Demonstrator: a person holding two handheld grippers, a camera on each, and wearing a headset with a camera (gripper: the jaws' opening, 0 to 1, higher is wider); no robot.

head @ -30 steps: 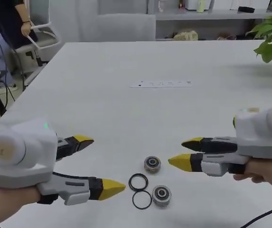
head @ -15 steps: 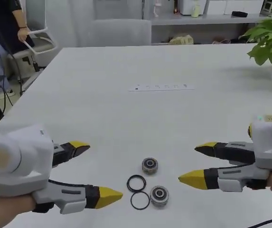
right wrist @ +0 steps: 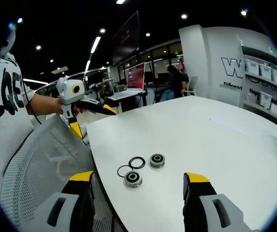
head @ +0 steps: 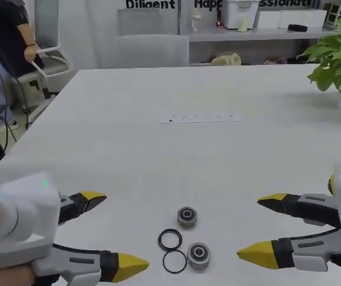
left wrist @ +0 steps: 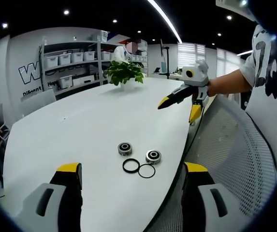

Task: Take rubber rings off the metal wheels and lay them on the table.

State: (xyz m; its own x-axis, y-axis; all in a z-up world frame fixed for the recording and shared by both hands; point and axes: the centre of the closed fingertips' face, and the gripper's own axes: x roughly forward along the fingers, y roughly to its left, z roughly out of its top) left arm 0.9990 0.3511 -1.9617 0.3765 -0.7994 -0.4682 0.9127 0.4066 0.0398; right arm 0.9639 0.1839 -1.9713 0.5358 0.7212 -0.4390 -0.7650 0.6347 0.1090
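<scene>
Pale grey table (head: 158, 149): large, running away from me to the back wall; every task piece lies near its front edge, between my two grippers.
Mesh chair (left wrist: 235, 145): grey, close against the table's front side, as I see it in the left gripper view.
Shelf (head: 247, 33): along the back wall.
Plant (head: 337, 53): green leaves at the table's far right corner.
White bin (head: 237, 12): stands on the shelf; I cannot tell what is in it. The left gripper view shows rows of similar bins, contents equally hidden.
Left gripper (head: 125, 229): low left in my head view, released, jaws spread wide, yellow tips pointing right toward the pieces, nothing between them.
Right gripper (head: 249, 229): low right, also released, jaws wide apart, tips pointing left, gripping nothing, apart from the pieces.
White strip (head: 200, 118): flat on the middle of the table, well beyond the pieces.
Far wheel (head: 187, 217): metal with a dark centre, lying flat on the table.
Near wheel (head: 198, 255): same kind, lying flat, closer to the front edge.
Far ring (head: 160, 240): black rubber, off the wheels, flat on the table, just left of the far wheel and nearer to me.
Near ring (head: 163, 261): black rubber, flat on the table, its rim meeting the far ring's and lying up against the near wheel's left side; I cannot tell whether they truly touch.
</scene>
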